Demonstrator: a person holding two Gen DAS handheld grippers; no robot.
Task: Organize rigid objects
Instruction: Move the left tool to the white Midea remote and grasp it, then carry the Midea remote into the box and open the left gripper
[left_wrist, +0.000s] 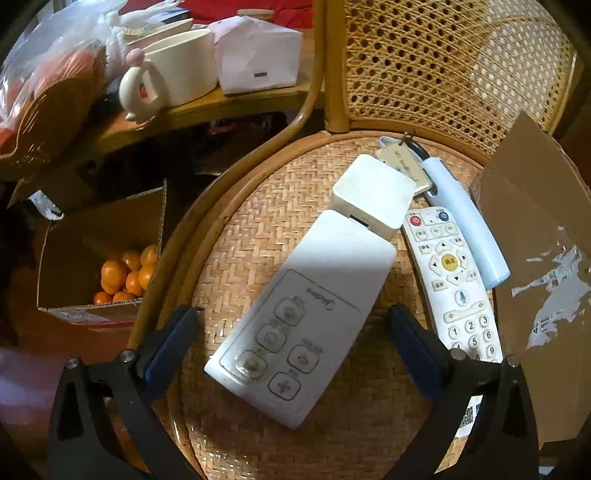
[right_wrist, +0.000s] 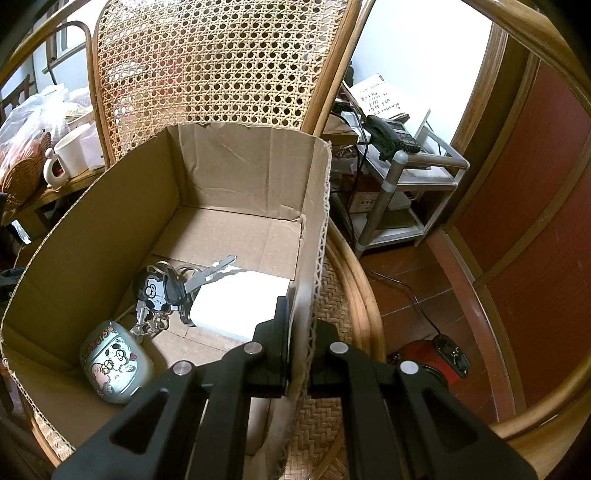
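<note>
Our left fingers (left_wrist: 291, 341) are wide open around the white remote (left_wrist: 301, 328). It looks hard and light; we should pinch its long sides. Our right fingers (right_wrist: 299, 354) are closed on the box wall (right_wrist: 314, 266).

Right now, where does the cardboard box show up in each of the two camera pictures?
Left wrist view: the cardboard box sits at the right edge, its outer wall with torn label scraps, beside the remotes on the woven seat.
Right wrist view: the same box fills the centre and left, open, with keys inside; the right gripper is clamped on its near wall.
Shared landmark: the cream mug on the side table.
</note>
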